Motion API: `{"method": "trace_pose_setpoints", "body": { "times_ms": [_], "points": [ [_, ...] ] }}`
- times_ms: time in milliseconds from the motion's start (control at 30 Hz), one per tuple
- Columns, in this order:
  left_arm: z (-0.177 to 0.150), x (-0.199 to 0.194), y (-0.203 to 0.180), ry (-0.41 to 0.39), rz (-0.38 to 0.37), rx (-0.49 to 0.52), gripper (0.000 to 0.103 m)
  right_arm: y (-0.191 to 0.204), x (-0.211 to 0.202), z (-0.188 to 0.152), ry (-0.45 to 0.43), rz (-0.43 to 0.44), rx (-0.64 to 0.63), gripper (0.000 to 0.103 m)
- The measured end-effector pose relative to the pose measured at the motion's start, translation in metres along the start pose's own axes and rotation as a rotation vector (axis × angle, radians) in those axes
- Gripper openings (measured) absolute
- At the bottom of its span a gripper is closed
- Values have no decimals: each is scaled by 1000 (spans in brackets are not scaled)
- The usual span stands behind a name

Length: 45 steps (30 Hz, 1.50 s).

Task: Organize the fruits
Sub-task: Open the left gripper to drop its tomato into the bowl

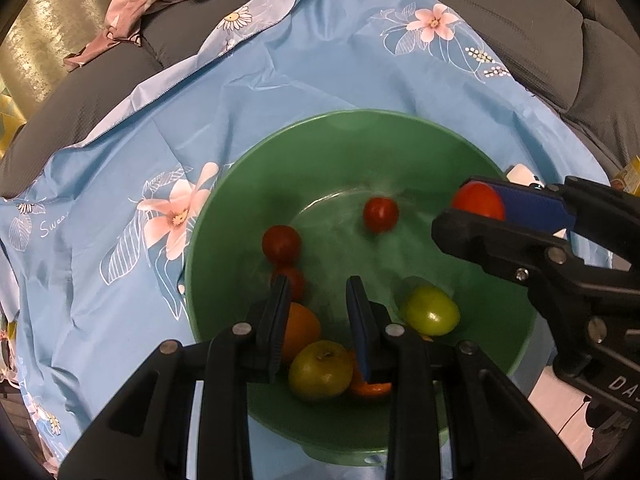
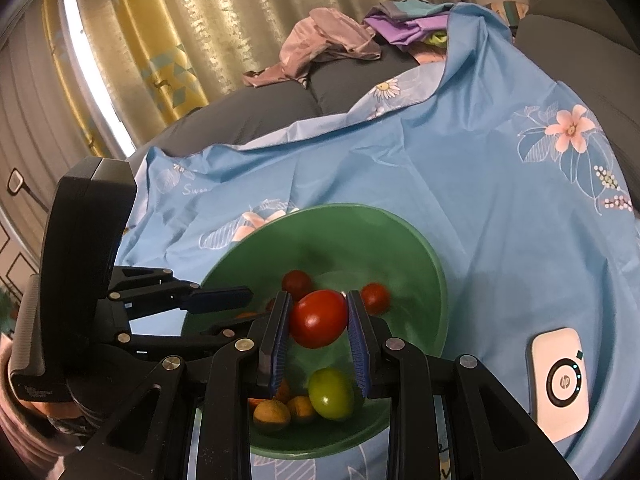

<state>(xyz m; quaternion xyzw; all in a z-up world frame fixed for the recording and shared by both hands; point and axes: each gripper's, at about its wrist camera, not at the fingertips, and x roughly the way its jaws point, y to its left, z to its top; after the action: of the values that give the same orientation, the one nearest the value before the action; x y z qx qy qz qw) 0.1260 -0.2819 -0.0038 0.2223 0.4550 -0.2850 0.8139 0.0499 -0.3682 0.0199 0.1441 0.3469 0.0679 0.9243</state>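
Our right tool (image 2: 318, 322) grips a red tomato (image 2: 318, 318) over the green bowl (image 2: 424, 264). Our left tool (image 1: 320, 320) hangs narrowly parted and empty above the bowl's 6 o'clock side. Inside lie small tomatoes (image 1: 281, 243), green fruits (image 1: 430, 309) and oranges (image 1: 302, 330).

Left wrist view, lower centre: an orange citrus fruit (image 1: 300, 330) is largely masked by the left gripper's fingers (image 1: 276, 332). A small yellow box (image 1: 630, 176) is cut by the right edge. Right wrist view: lower-left hand (image 2: 24, 428) cropped, blurred.
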Motion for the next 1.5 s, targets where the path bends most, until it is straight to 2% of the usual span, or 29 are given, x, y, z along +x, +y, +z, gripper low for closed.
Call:
{"method": "trace_pose_setpoints", "body": {
  "times_ms": [500, 667, 967, 1500],
  "points": [
    [0, 10, 3, 26, 14, 0, 29, 0, 17, -2, 55, -26, -13, 29],
    [0, 11, 5, 25, 20, 0, 37, 0, 20, -1, 77, -34, -9, 30],
    [1, 9, 4, 22, 28, 4, 38, 0, 22, -3, 84, -41, -15, 30],
    [1, 3, 5, 2, 64, 5, 65, 0, 23, -4, 119, -89, 2, 30]
  ]
}}
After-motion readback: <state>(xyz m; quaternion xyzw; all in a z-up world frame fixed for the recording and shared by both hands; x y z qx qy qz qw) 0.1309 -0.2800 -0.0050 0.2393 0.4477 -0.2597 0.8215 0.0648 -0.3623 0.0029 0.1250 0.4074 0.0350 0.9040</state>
